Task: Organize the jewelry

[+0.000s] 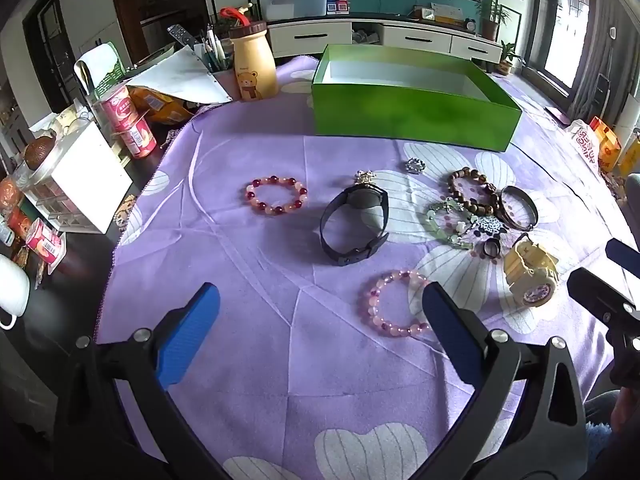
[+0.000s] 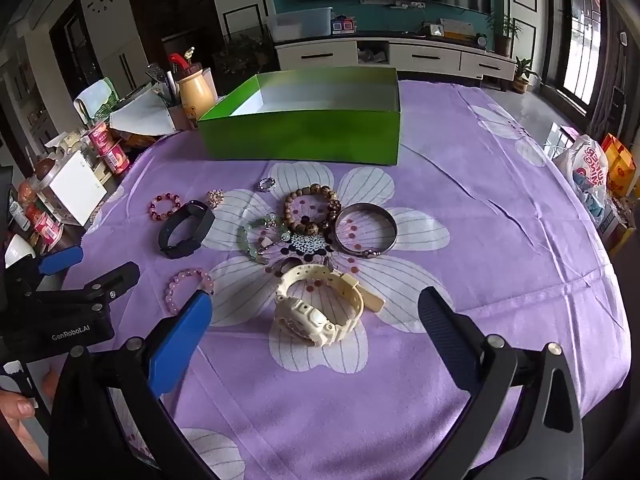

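Note:
An open green box (image 1: 412,114) (image 2: 304,136) stands at the far side of the purple cloth. Jewelry lies in front of it: a red-and-pink bead bracelet (image 1: 276,196), a black watch (image 1: 354,224) (image 2: 186,230), a pale pink bead bracelet (image 1: 394,304) (image 2: 188,288), a cream watch (image 1: 530,274) (image 2: 320,308), a brown bead bracelet (image 2: 312,208), a green bead bracelet (image 2: 262,240), a metal bangle (image 2: 366,230) and small rings (image 2: 267,184). My left gripper (image 1: 320,312) is open and empty, near the pink bracelet. My right gripper (image 2: 316,316) is open, with the cream watch between its fingers.
The table's left side holds clutter: a bear-print bottle (image 1: 252,60), yogurt cups (image 1: 132,124), a white box (image 1: 84,176) and papers. Bags (image 2: 588,172) sit at the right edge. The purple cloth (image 2: 500,240) is bare on the right and near side.

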`<state>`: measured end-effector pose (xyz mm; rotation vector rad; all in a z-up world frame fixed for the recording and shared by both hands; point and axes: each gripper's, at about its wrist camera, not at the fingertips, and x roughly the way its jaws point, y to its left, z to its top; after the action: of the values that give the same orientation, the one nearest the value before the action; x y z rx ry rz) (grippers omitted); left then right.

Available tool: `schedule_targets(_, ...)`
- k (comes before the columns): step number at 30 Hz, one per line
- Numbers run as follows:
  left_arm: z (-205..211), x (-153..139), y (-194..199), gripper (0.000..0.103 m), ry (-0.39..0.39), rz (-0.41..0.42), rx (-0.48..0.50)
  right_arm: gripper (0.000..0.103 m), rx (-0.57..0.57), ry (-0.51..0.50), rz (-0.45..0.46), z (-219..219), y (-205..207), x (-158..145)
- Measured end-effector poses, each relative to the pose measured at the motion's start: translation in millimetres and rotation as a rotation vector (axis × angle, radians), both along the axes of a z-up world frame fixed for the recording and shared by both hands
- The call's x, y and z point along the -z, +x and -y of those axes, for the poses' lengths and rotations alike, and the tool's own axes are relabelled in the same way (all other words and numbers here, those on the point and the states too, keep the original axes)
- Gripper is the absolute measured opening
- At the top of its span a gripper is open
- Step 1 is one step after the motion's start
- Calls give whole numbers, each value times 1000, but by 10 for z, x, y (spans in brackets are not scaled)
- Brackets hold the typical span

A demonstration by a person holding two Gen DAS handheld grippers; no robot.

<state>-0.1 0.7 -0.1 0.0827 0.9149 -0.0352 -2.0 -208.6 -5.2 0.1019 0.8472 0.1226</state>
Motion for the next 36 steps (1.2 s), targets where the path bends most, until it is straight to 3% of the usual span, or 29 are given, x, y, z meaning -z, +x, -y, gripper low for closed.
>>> schedule_targets(36,-14,95,76,101,0,-47,-8,102,-7,-2,0,32,-12,40)
